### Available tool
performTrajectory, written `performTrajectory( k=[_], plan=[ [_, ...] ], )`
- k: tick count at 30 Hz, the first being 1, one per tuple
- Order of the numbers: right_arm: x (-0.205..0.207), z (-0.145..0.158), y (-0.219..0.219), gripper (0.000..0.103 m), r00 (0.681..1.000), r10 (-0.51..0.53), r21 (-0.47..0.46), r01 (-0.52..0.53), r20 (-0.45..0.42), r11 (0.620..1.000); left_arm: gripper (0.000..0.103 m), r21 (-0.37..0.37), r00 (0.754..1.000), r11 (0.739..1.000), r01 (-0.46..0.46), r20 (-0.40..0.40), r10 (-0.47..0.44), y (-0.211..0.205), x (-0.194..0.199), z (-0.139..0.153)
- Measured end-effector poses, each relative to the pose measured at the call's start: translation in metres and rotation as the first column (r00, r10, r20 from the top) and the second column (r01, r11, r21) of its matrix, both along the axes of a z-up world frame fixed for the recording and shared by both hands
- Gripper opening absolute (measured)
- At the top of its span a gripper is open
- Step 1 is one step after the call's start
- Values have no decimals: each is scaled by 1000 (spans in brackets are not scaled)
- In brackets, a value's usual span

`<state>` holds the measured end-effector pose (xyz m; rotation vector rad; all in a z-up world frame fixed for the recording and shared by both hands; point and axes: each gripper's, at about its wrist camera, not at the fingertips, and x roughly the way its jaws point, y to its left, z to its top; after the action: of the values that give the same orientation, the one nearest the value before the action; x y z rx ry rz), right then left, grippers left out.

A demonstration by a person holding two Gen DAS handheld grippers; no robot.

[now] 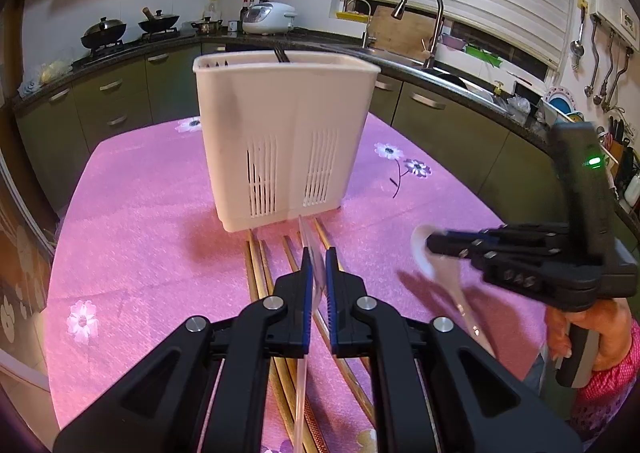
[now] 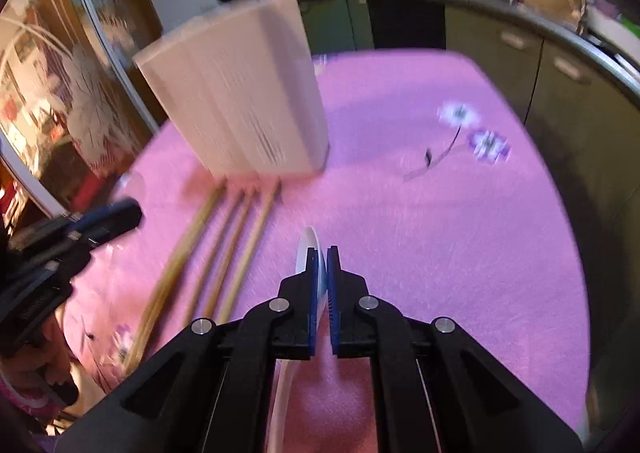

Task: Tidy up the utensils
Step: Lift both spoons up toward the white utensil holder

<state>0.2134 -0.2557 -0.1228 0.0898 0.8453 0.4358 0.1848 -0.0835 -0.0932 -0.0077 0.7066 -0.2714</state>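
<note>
Above the pink table [image 1: 140, 213], both grippers, left [image 1: 319, 269] and right [image 2: 322, 269], each clamp a clear spoon, left's [image 1: 310, 249] and right's [image 2: 308, 249], apparently mid-pickup; next comes lifting them into the white caddy [image 1: 284, 125].

No text, label, brand or number can be read in either view. Far behind the white utensil holder [image 1: 286, 133], the rice cooker [image 1: 267, 17] on the counter has a small panel, and the white box [image 1: 616, 9] on the wall to the right of the holder has a sticker. Both are too small and blurred to read.
</note>
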Motion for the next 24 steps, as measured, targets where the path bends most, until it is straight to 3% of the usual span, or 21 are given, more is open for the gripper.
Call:
performTrajectory(
  k=[5, 10, 16, 20, 24],
  plan=[
    [-21, 47, -9, 5, 980, -60, 38, 54, 191, 998, 6, -8, 998, 1000, 8, 59, -8, 1, -3, 22],
    [-42, 88, -13, 5, 921, -124, 76, 103, 370, 992, 6, -34, 993, 999, 24, 114, -20, -1, 2, 53],
    [-49, 121, -14, 5, 878, -153, 131, 104, 453, 986, 6, -100, 979, 993, 64, 198, -43, 1, 14, 112],
    [-54, 136, -9, 5, 852, -160, 144, 100, 499, 984, 6, -117, 953, 990, 75, 302, -37, 3, 30, 155],
    [-52, 145, -4, 6, 838, -163, 155, 95, 521, 983, 6, -195, 934, 974, 119, 353, -43, 11, 61, 178]
  ],
)
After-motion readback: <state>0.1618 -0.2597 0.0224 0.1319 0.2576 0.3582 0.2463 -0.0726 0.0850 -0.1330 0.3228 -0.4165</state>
